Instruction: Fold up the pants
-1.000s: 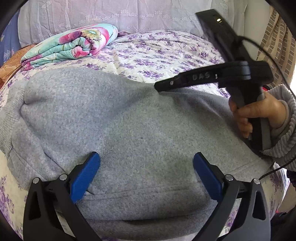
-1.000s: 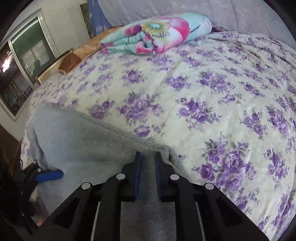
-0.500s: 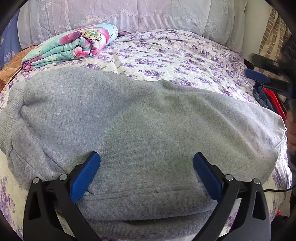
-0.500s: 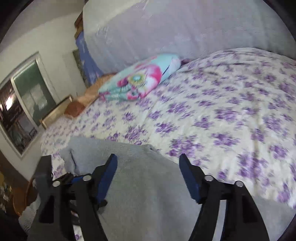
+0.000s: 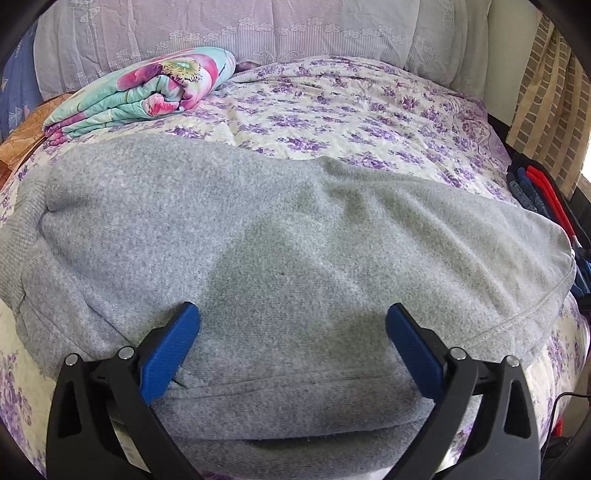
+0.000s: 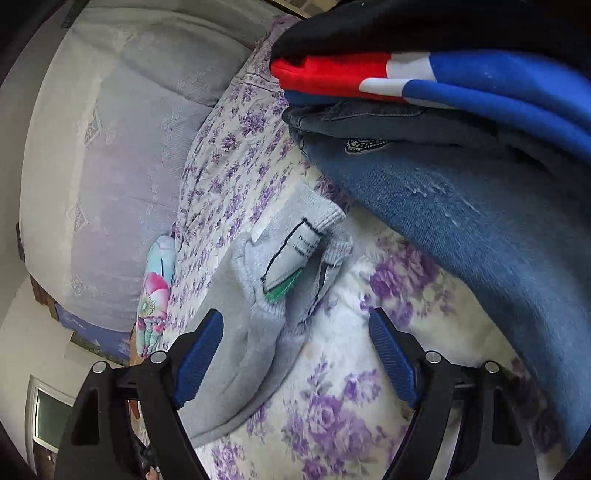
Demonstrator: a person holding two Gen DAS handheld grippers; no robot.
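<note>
Next, w/ the gray pants [image 5: 280, 236] lying folded across the floral bedspread [image 5: 369, 110], I'd grab the waistband end w/ the tag [image 6: 295, 254] square & lift evenly; left gripper [image 5: 291, 332] & right gripper [image 6: 295, 343] both gape wide, holding nothing.

Home bedroom. A bed [image 5: 369, 107] covered by a purple-flowered sheet is shown. A folded floral quilt [image 5: 140, 96] is laid at its head, against a lace-covered headboard [image 5: 258, 29]. Folded clothes [image 6: 461, 122] are stacked at its edge.
</note>
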